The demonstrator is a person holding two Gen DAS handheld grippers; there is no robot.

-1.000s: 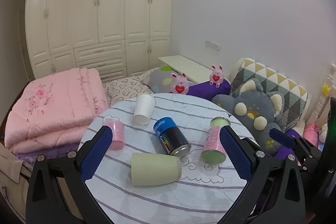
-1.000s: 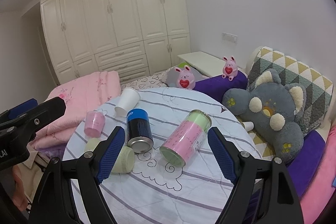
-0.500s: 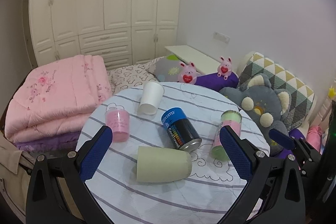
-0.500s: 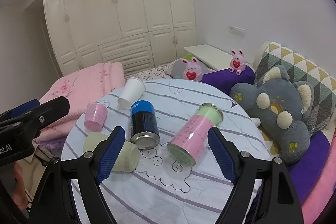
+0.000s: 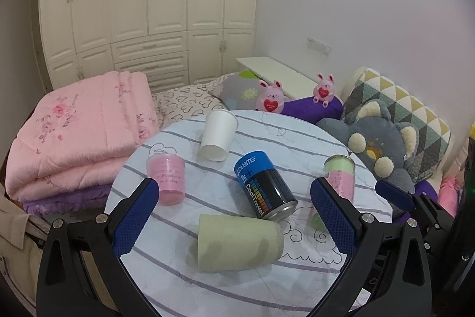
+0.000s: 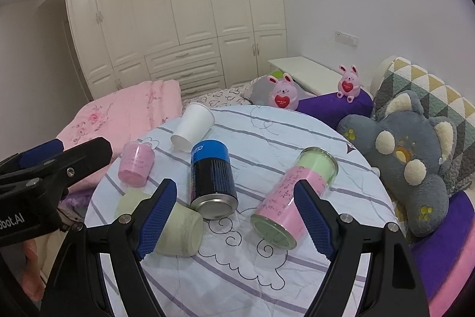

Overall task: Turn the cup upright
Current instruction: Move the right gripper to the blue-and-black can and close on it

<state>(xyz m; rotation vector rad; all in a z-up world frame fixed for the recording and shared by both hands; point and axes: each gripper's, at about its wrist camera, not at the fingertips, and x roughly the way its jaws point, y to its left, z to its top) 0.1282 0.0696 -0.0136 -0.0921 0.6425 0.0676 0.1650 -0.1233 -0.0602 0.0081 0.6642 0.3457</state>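
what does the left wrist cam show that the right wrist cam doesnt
Only the left wrist view shows the right gripper at its right edge, and the pale green cup unobstructed on its side. Only the right wrist view shows the left gripper at its left edge, and the pink-green can's metal end. Both show the white cup, pink cup, blue-black can and striped table.
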